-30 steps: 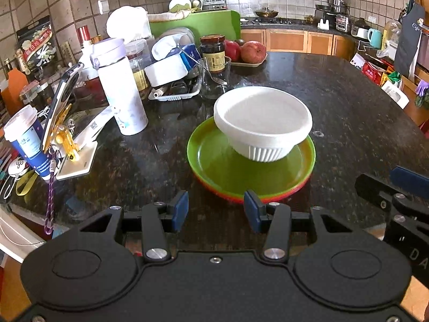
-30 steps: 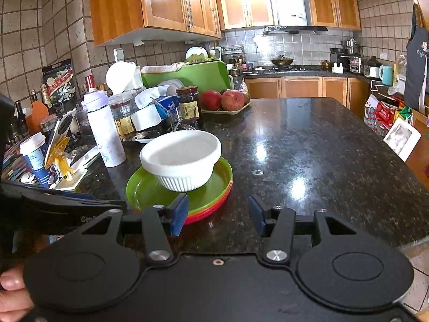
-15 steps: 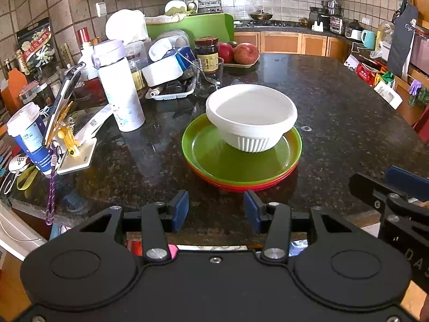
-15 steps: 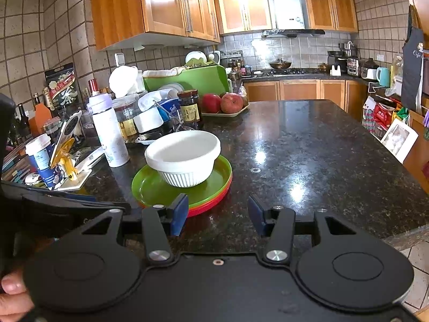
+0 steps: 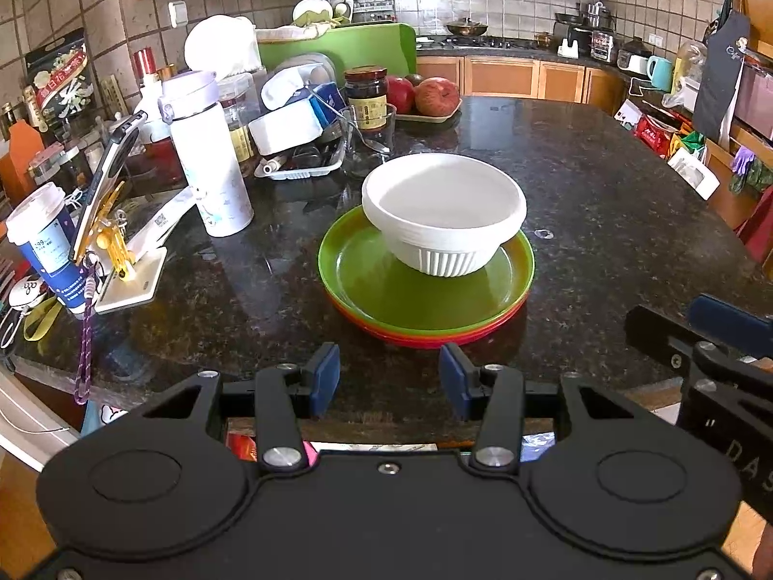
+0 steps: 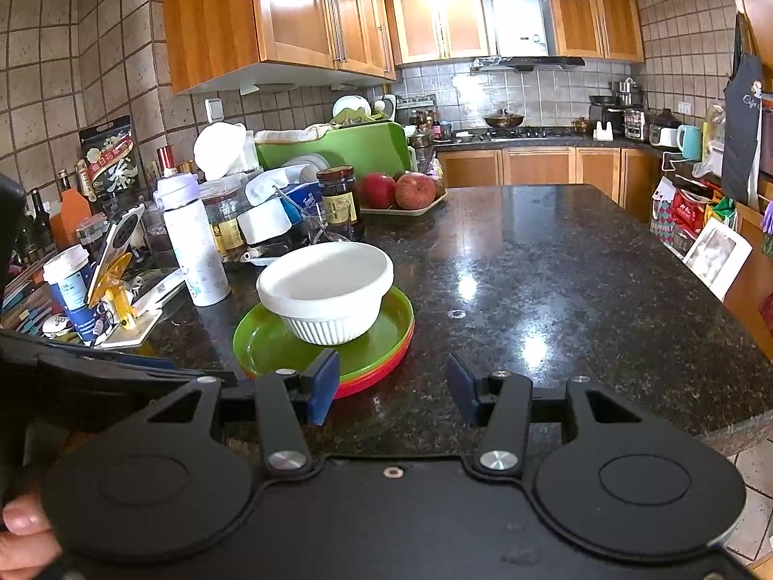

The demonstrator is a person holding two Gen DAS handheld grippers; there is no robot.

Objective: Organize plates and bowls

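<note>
I find a white ribbed ceramic bowl standing upright and empty on a round green plastic plate, which tops a stack with a red plate beneath it; an orange edge may lie between them, but I cannot separate it with certainty. The stack rests on the dark speckled granite counter, near its front edge. Left of the stack stands a tall white flask with a lilac lid, and further left a paper coffee cup with a blue sleeve beside a phone on a yellow stand. Behind the stack I note a clear glass, a dark jar with a yellow label, a shallow tray holding red apples, and a green board amid crowded dishware. My left gripper hangs short of the stack, jaws partly apart with nothing between them. My right gripper sits just right of the stack, likewise half spread and empty. Nothing stands between either gripper and the plates.
</note>
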